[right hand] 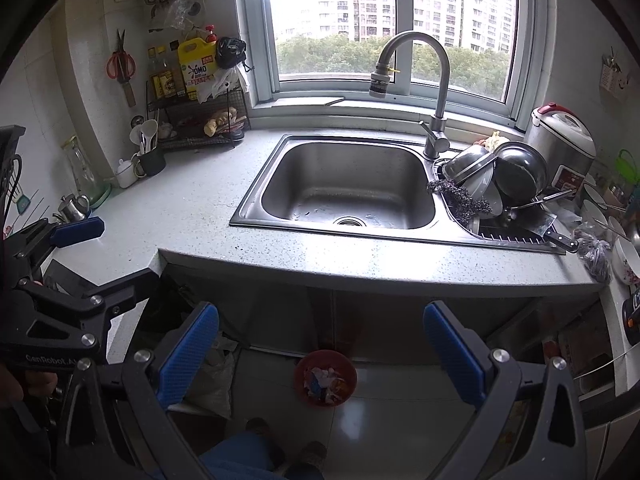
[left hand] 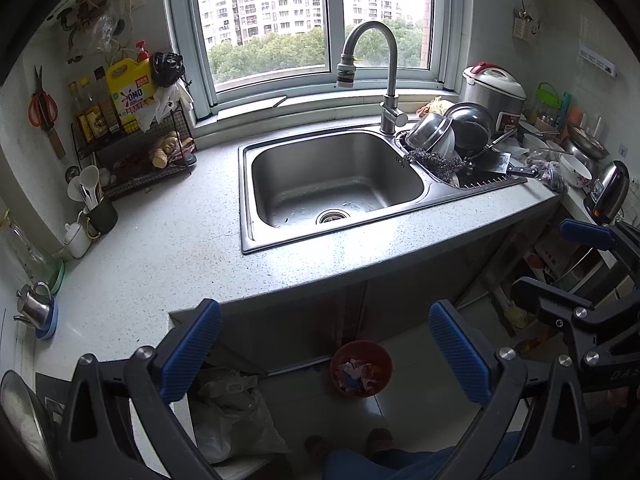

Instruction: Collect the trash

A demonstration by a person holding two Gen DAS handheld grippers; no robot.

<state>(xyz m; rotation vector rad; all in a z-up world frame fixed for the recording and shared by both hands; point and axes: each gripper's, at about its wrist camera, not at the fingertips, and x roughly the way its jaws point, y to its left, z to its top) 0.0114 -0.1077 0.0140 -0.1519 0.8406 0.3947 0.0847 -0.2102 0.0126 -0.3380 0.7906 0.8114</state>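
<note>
The countertop (left hand: 168, 256) is pale grey flecked with dark specks, and the sink (left hand: 336, 184) set in it is brushed silver steel. At ten o'clock in the left wrist view stands a yellow detergent jug (left hand: 130, 92) with a red cap; scissors (left hand: 42, 108) with red-orange handles hang at nine o'clock. The rice cooker (left hand: 494, 92) at two o'clock is silver-white with a dark red lid knob. Low at six o'clock sits a red bin (left hand: 361, 368), its contents apparently white, pink and blue scraps. Both the left gripper (left hand: 326, 354) and right gripper (right hand: 320, 350) are black with ribbed blue pads (left hand: 192, 350).
</note>
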